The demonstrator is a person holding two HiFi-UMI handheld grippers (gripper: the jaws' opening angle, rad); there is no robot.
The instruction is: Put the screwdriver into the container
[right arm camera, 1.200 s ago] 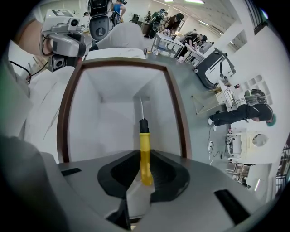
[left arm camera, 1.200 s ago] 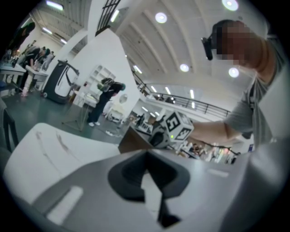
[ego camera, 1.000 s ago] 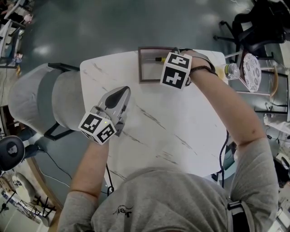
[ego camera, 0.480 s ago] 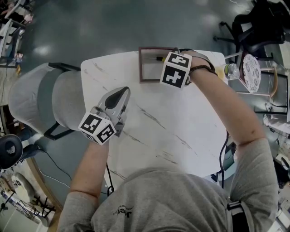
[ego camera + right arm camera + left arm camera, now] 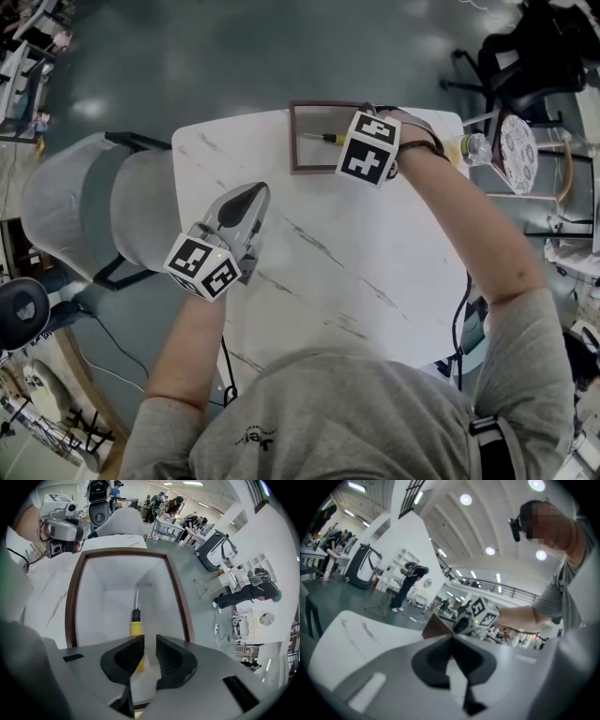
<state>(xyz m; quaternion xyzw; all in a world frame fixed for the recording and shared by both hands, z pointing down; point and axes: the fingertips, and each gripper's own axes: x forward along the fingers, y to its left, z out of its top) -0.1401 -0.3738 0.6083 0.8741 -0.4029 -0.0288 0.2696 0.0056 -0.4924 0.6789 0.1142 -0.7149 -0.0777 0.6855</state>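
Note:
A brown-rimmed container (image 5: 298, 137) with a white inside stands at the far edge of the white marble table (image 5: 356, 272). The screwdriver (image 5: 136, 629), with a yellow handle and a thin metal shaft, lies on the floor of the container (image 5: 72, 597); it also shows as the screwdriver (image 5: 324, 138) in the head view. My right gripper (image 5: 150, 641) hovers over the container's near rim, jaws a narrow gap apart, with the handle below its left jaw and not between the two. My right gripper (image 5: 349, 142) sits under its marker cube. My left gripper (image 5: 249, 194) rests shut and empty over the table's left side, pointing toward the container.
A grey padded chair (image 5: 94, 206) stands off the table's left edge. A clear bottle (image 5: 475, 147) lies at the table's far right corner, beside a round patterned disc (image 5: 518, 150). A black office chair (image 5: 534, 52) is beyond it.
My right gripper has drawn back a little from the container, and more of the screwdriver now shows lying inside it. The left gripper has stayed put.

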